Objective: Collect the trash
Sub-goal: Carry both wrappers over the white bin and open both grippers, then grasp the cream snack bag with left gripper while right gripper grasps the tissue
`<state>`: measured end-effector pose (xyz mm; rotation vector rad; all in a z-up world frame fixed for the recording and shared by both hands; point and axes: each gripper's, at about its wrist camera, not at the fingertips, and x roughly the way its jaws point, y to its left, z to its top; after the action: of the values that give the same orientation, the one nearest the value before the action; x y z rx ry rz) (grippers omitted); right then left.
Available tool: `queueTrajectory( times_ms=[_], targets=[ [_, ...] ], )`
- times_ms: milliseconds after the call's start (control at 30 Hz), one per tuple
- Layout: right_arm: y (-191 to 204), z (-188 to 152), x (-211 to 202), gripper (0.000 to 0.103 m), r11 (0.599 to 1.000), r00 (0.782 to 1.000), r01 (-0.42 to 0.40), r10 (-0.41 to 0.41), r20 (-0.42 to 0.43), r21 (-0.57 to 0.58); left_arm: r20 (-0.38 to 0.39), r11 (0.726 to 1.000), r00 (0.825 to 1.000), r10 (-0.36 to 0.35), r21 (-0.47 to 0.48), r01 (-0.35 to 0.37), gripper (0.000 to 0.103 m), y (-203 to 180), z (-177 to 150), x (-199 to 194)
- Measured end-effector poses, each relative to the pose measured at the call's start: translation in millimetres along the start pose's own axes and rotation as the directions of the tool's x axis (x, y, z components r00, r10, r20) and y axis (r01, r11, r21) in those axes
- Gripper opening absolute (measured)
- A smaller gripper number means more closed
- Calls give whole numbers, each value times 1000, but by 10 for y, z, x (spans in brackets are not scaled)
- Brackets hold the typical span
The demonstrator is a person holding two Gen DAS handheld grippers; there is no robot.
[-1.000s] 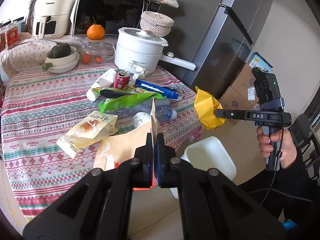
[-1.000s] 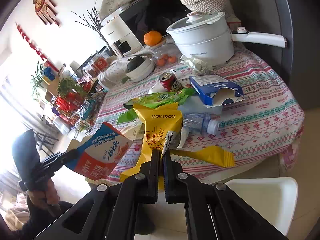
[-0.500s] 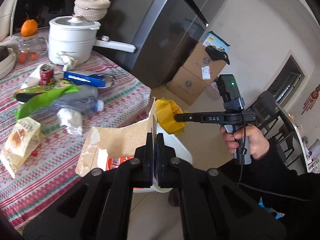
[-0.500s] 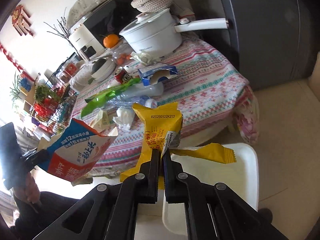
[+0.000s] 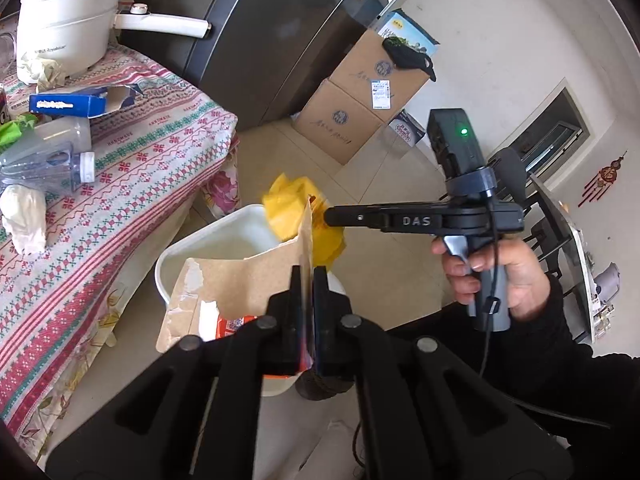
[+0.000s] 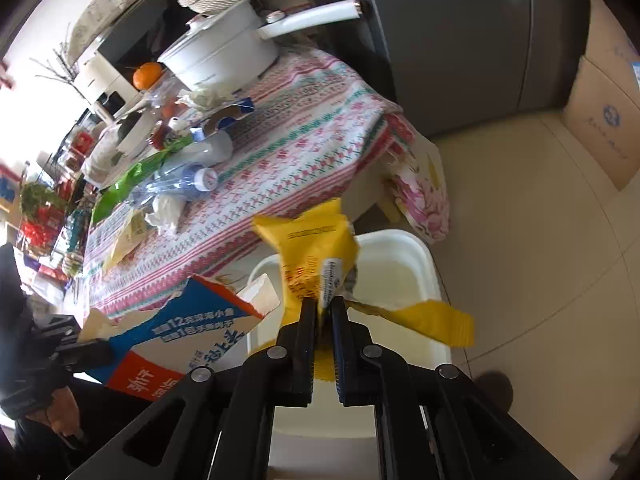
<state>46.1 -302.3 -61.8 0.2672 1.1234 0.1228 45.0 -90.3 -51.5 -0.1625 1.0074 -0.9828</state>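
My left gripper (image 5: 307, 276) is shut on a torn cardboard carton (image 5: 240, 280), brown inside and blue and red outside (image 6: 180, 340), held over the white bin (image 5: 224, 232) on the floor. My right gripper (image 6: 325, 308) is shut on a yellow snack wrapper (image 6: 312, 248), also above the bin (image 6: 392, 264). The right gripper and wrapper (image 5: 288, 208) show in the left wrist view, just past the carton. More trash lies on the table: a plastic bottle (image 6: 180, 178), a crumpled tissue (image 5: 24, 216), a blue box (image 5: 72, 104), a green wrapper (image 6: 132, 176).
The table with a patterned cloth (image 5: 120, 184) stands left of the bin. A white pot (image 5: 68, 20) sits at its back. A grey fridge (image 5: 260, 40) and stacked cardboard boxes (image 5: 360, 104) stand behind. Tiled floor (image 6: 540, 240) lies to the right.
Both grippers swung away from the table and down over the white bin, carrying the carton and the yellow wrapper. The two pieces are now close together.
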Motion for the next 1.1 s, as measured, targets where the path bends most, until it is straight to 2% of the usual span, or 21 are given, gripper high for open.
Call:
queueTrajectory(
  times_ms=[33, 67, 100, 133, 300, 433, 533, 633, 733, 800, 967, 1100],
  targets=[
    [-35, 0, -1, 21, 1000, 1000, 7, -7, -4, 13, -4, 1000, 1000, 15, -2, -15, 8, 6, -2, 31],
    [-64, -1, -5, 34, 1000, 1000, 18, -18, -7, 22, -12, 1000, 1000, 22, -4, -22, 12, 9, -2, 57],
    [-90, -1, -19, 47, 999, 1000, 24, -24, -4, 31, -16, 1000, 1000, 26, -5, -26, 23, 17, -8, 75],
    [-115, -4, -39, 51, 999, 1000, 26, -26, 3, 39, -16, 999, 999, 32, -7, -32, 33, 22, -13, 83],
    [-163, 0, -106, 58, 999, 999, 19, -21, 25, 51, 1, 997, 997, 76, -13, -76, 50, 53, 18, 53],
    [-147, -5, -85, 60, 999, 1000, 15, -15, 13, 50, 32, 989, 989, 144, -32, -143, 68, 153, 44, -77],
    [-99, -1, -66, 63, 999, 1000, 17, -17, 6, 40, 45, 975, 974, 222, -44, -220, 76, 245, 15, -210],
    [-28, 14, -57, 67, 999, 1000, 26, -26, 10, 20, 54, 955, 954, 295, -60, -292, 79, 361, -24, -345],
    [50, 37, -35, 70, 1000, 999, 30, -30, 13, 0, 64, 930, 929, 364, -84, -359, 81, 499, -78, -519],
    [104, 52, -16, 72, 1000, 999, 30, -30, 13, -8, 71, 907, 906, 417, -97, -409, 82, 610, -106, -644],
    [245, 113, 74, 73, 999, 1000, 31, -31, -3, -24, 76, 824, 823, 562, -135, -550, 82, 968, -172, -956],
    [395, 186, 160, 74, 999, 1000, 28, -28, -11, -38, 54, 757, 759, 648, -148, -636, 82, 1307, -224, -1074]
  ],
)
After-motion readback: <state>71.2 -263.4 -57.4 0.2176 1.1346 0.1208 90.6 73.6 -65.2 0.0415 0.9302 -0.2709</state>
